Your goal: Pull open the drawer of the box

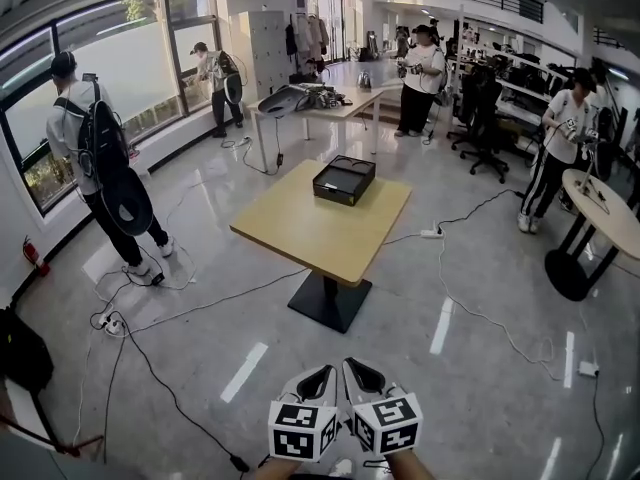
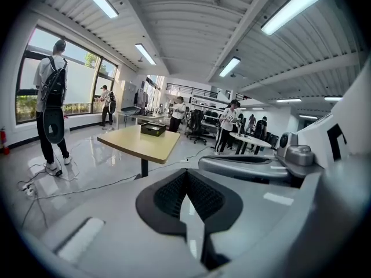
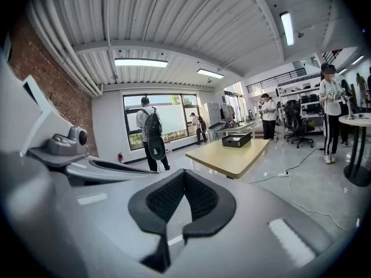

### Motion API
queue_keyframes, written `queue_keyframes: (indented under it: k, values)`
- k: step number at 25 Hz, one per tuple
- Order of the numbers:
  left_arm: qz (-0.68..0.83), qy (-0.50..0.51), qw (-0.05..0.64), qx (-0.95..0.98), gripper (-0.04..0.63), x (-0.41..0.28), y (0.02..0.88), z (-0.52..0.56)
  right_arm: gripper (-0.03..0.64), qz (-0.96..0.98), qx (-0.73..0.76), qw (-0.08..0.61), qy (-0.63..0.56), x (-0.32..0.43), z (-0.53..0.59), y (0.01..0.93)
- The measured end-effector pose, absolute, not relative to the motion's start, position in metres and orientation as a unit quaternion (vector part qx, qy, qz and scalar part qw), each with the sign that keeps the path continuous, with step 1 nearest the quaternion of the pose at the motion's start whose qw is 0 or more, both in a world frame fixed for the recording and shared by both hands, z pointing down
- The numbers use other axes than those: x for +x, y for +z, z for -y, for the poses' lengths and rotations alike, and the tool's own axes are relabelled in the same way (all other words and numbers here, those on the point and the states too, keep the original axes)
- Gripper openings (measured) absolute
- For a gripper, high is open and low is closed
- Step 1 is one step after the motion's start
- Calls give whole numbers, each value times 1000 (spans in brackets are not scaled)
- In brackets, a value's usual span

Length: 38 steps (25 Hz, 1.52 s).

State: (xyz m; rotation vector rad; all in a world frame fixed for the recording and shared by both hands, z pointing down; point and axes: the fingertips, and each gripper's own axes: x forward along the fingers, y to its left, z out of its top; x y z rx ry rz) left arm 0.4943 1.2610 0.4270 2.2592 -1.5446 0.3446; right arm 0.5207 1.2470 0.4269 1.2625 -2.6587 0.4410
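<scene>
The black box (image 1: 344, 180) sits near the far edge of a square wooden table (image 1: 305, 233), several steps ahead of me. It looks small and far off in the left gripper view (image 2: 153, 130) and the right gripper view (image 3: 236, 139). I cannot make out its drawer from here. My left gripper (image 1: 318, 380) and right gripper (image 1: 362, 376) hang side by side low in the head view, well short of the table. Each has its jaws closed tip to tip on nothing, as the left gripper (image 2: 185, 174) and the right gripper (image 3: 184, 174) show in their own views.
Cables (image 1: 180, 313) and a power strip (image 1: 432, 233) lie on the glossy floor around the table's black pedestal (image 1: 330, 301). A person with a backpack (image 1: 105, 163) stands at the left by the windows. A round table (image 1: 605, 213), office chairs (image 1: 485, 118) and more people are at the right and back.
</scene>
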Motion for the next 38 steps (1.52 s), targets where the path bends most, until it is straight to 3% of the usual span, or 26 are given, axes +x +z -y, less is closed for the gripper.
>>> queue_keyframes:
  k: [8,24,35,38]
  values:
    - [545,126,204,803,3,455,467,-1178,6,885,427,96,158,486,-1162,467]
    - [512,125,227,819,3,172,488,-848,6,865,452,127,176,202,-843,493]
    - [497,117,222,831,3,-10,465,-759,6,855,473,130,166,23,-751,469]
    - [493,120,224,832,3,-21,469,-744,6,855,473,132,168,11,-736,472]
